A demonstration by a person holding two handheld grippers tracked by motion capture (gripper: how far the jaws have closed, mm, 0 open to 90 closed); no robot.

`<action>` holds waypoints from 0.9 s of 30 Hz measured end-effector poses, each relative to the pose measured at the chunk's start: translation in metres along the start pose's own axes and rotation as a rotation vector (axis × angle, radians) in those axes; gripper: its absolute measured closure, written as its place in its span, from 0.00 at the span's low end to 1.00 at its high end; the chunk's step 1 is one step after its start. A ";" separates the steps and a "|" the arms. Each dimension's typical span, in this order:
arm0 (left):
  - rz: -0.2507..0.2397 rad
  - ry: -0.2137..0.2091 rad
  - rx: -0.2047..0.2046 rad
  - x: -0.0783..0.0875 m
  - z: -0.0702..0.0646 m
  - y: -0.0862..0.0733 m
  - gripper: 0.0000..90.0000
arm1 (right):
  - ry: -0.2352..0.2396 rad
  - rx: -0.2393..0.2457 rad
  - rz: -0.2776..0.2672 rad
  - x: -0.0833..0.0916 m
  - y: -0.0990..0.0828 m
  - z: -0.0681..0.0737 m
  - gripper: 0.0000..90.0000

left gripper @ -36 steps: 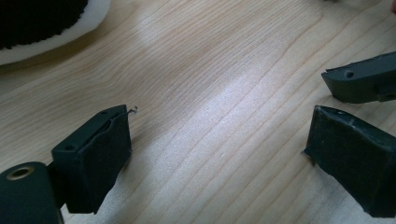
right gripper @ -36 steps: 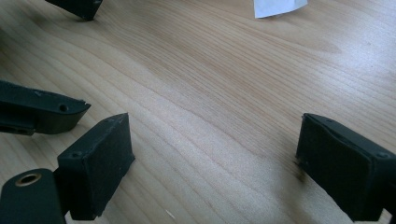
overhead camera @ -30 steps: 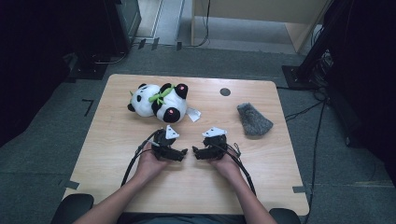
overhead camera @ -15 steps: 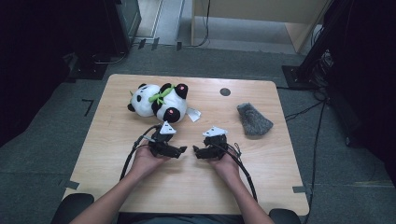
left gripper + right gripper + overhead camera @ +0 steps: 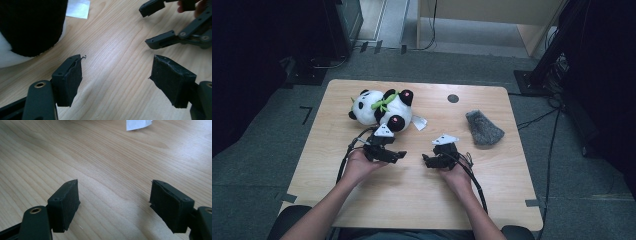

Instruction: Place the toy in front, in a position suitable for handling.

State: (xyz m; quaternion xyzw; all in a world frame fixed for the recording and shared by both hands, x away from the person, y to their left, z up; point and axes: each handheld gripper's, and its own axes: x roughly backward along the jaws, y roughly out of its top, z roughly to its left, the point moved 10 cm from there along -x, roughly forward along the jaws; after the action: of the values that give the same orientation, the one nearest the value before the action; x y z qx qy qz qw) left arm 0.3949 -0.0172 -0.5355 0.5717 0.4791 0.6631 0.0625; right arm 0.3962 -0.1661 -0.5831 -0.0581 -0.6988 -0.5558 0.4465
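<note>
Wooden table [image 5: 362, 200], pale grain, rounded corners, dark floor around.

Left gripper [image 5: 398, 155] held in left hand [image 5: 359, 165], near table middle, pointing right toward the other. In left gripper view: jaws apart, a wide gap of bare wood between the pads [image 5: 71, 80], nothing gripped; jaws have just been closing (not yet met). Grey three-cornered plate on top, cable looping off to the left.

Right gripper [image 5: 426, 160] held in right hand [image 5: 454, 172], pointing left, tips facing the left gripper's tips, a short stretch of bare wood between the two. In right gripper view: jaws standing wide, pads [image 5: 65, 203] clear of everything, only wood grain between; jaws have just been closing a little, nothing in them. Seen also at upper right of left gripper view [image 5: 160, 25], jaws parted there too.

Plush panda [image 5: 382, 106] lying on its side on far left part of table, just beyond left gripper, green leaf bow at neck, black limbs. Black and white fur at upper left of left gripper view [image 5: 30, 25], close to the left jaw but apart from it.

White tag [image 5: 419, 122] flat on wood beside panda's lower limb (touching or merely beside, cannot tell).

Grey fuzzy cloth [image 5: 483, 128] at right part of table, well apart from right gripper.

Small dark round spot [image 5: 453, 98] on far part of tabletop.
</note>
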 end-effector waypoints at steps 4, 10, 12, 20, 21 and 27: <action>-0.011 0.001 -0.014 0.009 0.005 0.004 0.29 | 0.008 -0.016 -0.005 0.006 0.001 -0.003 0.29; -0.028 0.025 -0.014 0.020 0.017 0.007 0.37 | 0.004 -0.007 -0.014 0.013 0.002 -0.009 0.30; -0.031 0.017 -0.007 0.023 0.020 0.009 0.37 | 0.001 -0.011 -0.006 0.016 0.001 -0.014 0.31; -0.034 0.023 0.011 0.030 0.037 0.015 0.39 | 0.004 -0.041 0.014 0.031 -0.008 -0.039 0.32; -0.030 0.027 0.014 0.030 0.039 0.016 0.38 | 0.008 -0.050 0.013 0.033 -0.008 -0.041 0.32; -0.066 0.035 0.034 0.037 0.051 0.030 0.38 | -0.011 -0.052 -0.011 0.037 -0.009 -0.051 0.33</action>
State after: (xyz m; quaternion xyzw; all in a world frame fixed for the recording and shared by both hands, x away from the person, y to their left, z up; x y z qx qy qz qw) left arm 0.4382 0.0188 -0.4940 0.5448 0.5098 0.6624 0.0663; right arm 0.3982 -0.2270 -0.5648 -0.0690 -0.6867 -0.5760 0.4380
